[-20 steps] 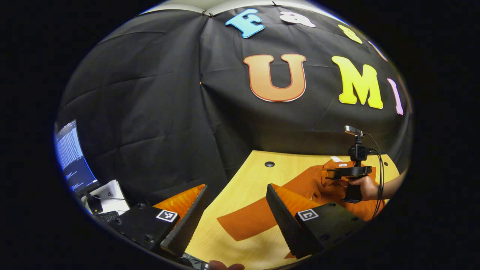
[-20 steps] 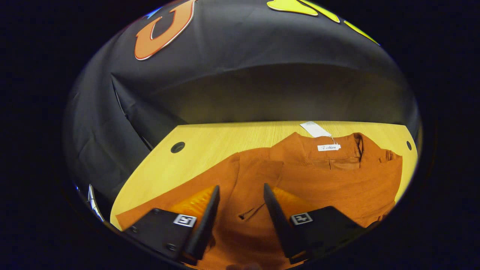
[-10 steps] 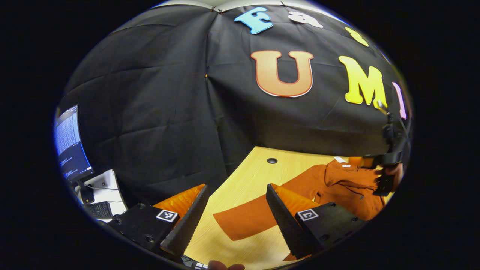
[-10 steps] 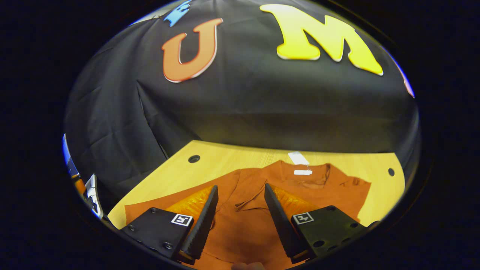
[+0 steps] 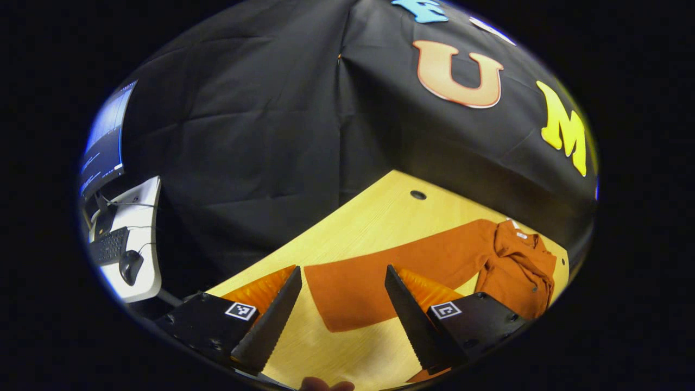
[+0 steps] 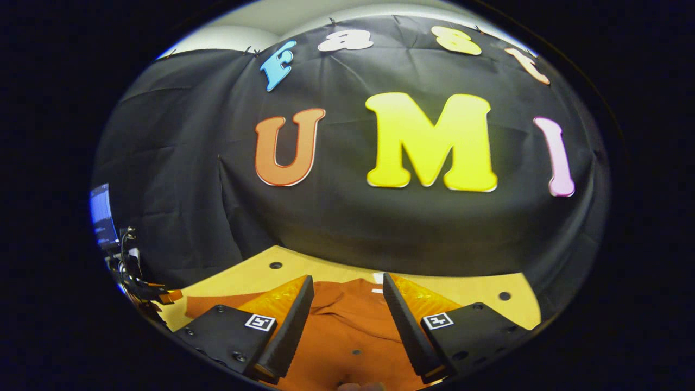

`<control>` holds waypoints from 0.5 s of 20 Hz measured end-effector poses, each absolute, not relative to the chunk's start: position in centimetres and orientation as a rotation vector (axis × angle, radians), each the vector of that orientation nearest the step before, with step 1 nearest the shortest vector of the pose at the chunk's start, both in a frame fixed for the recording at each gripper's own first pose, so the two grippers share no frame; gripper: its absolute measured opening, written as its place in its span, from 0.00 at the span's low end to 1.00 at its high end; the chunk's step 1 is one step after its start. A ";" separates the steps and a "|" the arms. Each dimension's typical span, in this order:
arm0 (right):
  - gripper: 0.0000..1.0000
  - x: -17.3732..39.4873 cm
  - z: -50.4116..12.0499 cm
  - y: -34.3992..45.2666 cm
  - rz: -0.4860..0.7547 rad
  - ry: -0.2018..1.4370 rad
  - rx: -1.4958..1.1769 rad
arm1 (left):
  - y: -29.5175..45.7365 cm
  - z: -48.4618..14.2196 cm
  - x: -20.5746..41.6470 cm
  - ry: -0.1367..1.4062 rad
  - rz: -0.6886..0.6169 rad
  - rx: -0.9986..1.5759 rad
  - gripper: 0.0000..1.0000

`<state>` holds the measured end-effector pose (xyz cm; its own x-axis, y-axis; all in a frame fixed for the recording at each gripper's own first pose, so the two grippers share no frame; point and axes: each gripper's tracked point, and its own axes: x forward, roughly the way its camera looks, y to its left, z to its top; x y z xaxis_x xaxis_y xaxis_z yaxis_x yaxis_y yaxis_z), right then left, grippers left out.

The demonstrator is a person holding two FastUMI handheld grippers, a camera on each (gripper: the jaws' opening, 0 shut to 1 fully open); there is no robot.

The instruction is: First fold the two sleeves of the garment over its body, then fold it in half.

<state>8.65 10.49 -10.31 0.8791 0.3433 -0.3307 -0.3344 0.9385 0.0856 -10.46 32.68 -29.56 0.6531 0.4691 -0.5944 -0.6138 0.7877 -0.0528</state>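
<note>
Sleeve (image 5: 391, 274) end, perhaps clear of table (image 5: 347, 228) edge

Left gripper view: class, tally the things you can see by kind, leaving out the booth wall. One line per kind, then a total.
Garment: 1
Table: 1
Table holes: 1
Monitor: 1
Keyboard: 1
Mouse: 1
Left gripper: 1
Total: 7

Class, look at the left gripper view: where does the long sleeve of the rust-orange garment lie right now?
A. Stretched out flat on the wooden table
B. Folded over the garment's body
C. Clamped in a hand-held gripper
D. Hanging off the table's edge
A: the long sleeve of the rust-orange garment lies stretched flat on the light wooden table, away from the body, with the left hand-held gripper open above its cuff.
</note>
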 end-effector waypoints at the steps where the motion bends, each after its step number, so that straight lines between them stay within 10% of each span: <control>1: 0.83 7.9 -9.8 9.1 0.338 0.340 0.025 | 32.7 -30.5 -10.6 0.618 0.632 -0.266 1.00; 10: 0.83 3.9 -10.6 -4.5 0.084 0.394 -0.017 | 33.6 -36.8 -10.7 0.746 0.692 -0.226 1.00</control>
<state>3.92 -4.45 -10.58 0.9198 0.0787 -0.3843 -0.0852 0.9964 0.0002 -10.66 33.58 -36.84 0.5273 0.4964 -0.6896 -0.6503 0.7581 0.0484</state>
